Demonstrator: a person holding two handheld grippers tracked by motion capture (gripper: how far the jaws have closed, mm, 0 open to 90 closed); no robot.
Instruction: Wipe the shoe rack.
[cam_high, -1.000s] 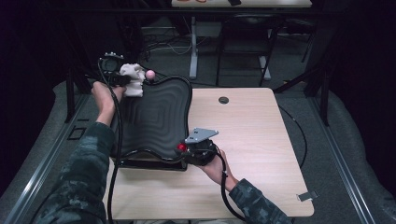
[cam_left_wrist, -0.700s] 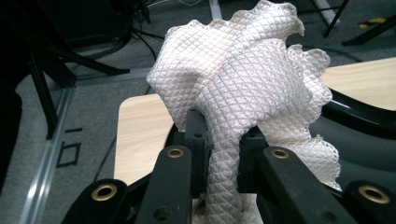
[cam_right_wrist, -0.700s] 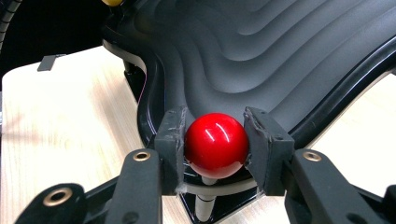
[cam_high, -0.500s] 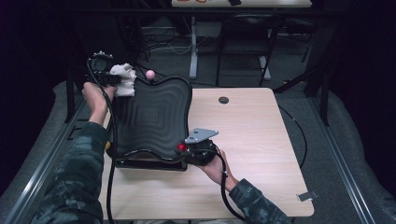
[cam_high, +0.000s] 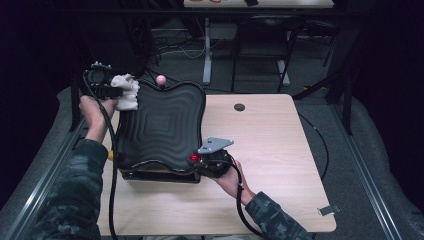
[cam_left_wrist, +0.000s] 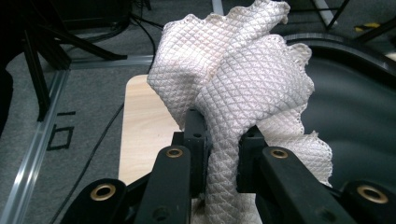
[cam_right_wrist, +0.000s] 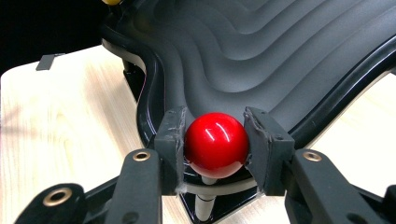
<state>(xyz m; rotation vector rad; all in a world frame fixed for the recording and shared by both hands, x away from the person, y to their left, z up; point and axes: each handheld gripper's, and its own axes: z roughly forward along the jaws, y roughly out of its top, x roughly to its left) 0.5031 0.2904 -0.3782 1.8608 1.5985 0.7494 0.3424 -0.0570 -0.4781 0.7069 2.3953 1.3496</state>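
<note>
White quilted cloth (cam_left_wrist: 243, 88), red knob (cam_right_wrist: 216, 143), black rippled tray (cam_high: 165, 120).

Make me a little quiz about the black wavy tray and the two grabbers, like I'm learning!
1. True or false: the left gripper is shut on a white cloth.
2. What colour is the ball that the right gripper squeezes? A green, B red, C blue.
3. Fill in: at the tray's far edge stands a small ____ ball.

Key: 1 true; 2 B; 3 pink.
</note>
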